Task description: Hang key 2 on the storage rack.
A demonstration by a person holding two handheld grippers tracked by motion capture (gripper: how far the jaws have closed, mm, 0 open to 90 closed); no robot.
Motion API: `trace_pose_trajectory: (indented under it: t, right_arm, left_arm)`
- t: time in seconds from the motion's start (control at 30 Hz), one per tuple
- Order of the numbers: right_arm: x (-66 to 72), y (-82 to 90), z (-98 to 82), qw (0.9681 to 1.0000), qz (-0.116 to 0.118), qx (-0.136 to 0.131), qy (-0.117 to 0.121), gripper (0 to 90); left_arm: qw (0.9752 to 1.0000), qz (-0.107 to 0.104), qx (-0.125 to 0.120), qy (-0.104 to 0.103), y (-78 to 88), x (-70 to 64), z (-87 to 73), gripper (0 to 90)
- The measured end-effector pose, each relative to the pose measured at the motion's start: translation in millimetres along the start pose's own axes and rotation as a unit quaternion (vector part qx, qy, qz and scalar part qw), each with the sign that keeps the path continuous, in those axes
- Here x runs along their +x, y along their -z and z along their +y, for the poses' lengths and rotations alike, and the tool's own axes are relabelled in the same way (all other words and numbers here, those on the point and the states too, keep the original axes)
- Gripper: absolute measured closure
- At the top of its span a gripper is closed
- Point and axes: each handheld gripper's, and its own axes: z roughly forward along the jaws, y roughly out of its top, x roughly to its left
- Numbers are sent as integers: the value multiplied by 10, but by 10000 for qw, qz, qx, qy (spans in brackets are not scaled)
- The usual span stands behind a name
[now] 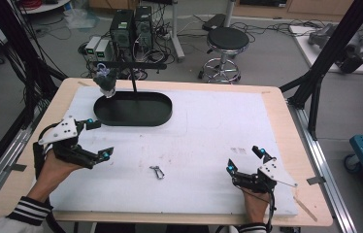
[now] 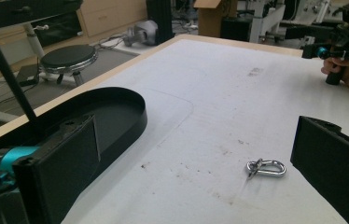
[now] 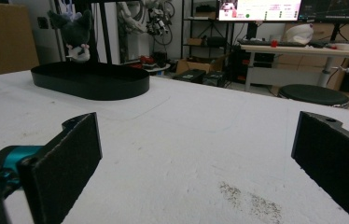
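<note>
The clip is lying ungrasped at lower centre; both grippers, left and right, are being held wide open; pickup is pending.

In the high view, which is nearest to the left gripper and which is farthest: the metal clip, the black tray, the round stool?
1. Metal clip: on the white mat, to the right of the left gripper.
2. Black tray: farther back on the mat; nearly as close as the clip.
3. Round stool: on the floor beyond the table, clearly farthest.
</note>
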Motion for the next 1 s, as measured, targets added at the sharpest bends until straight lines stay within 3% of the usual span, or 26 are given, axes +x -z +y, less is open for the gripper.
trace_pose_trajectory:
  t: [0.27,0.5,1.0]
  right_arm:
    - [0,-1,0,10000,4,-1,6,8]
    - [-1,0,0,10000,7,-1,-2,8]
    - [3,1,1,10000,17,4,3,8]
  left_arm:
    - [9973,-372,470,-420,-178,-146,118,17]
    - [9920,-645,854,-672,-365,-237,149,17]
    - [9740,-1041,1718,-1052,-805,-382,47,17]
